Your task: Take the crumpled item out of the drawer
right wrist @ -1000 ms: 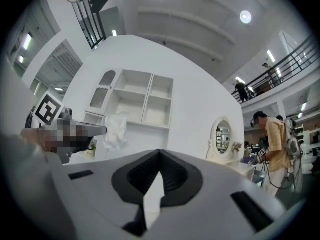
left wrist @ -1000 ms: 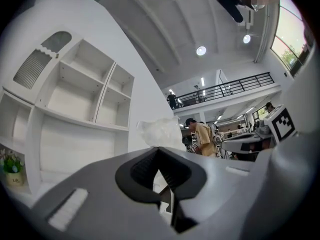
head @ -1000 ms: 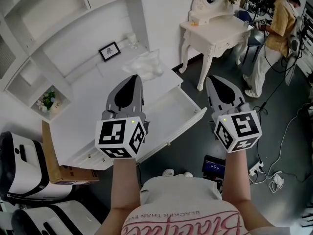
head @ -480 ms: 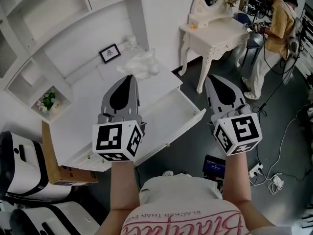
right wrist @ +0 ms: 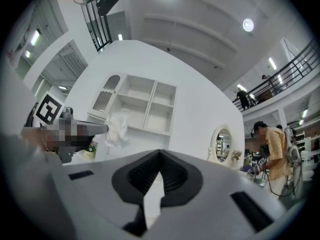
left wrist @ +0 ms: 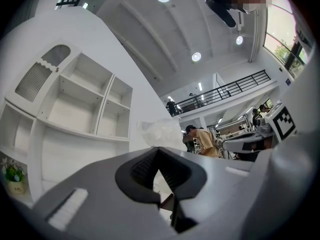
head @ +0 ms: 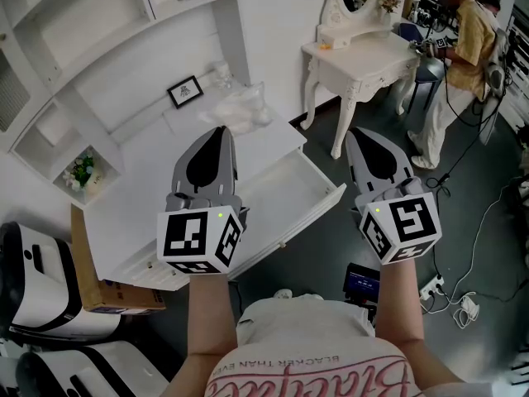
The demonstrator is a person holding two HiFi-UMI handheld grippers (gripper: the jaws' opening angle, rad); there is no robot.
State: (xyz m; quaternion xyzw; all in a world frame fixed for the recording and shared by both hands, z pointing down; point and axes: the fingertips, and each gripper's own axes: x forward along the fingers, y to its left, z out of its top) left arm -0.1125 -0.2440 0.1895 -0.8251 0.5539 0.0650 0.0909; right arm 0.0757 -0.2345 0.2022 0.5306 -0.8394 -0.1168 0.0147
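Below us stands the white cabinet (head: 132, 201), and its drawer (head: 285, 184) is open. Over them we hold the left gripper (head: 219, 132) and the right gripper (head: 357, 133), each with jaws pressed together on nothing. The crumpled item (head: 240, 110) lies on the cabinet top, behind the drawer.

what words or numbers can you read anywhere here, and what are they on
"BLACKER THAN EVER": small capitals on the person's shirt, upside down in the head view.
Large script word under it on the same shirt: cut off by the picture's edge, not readable in full.
Framed picture on the white cabinet: too small to read.
Lit screen of the device on the floor: too small to read.
Nothing else bears readable text.
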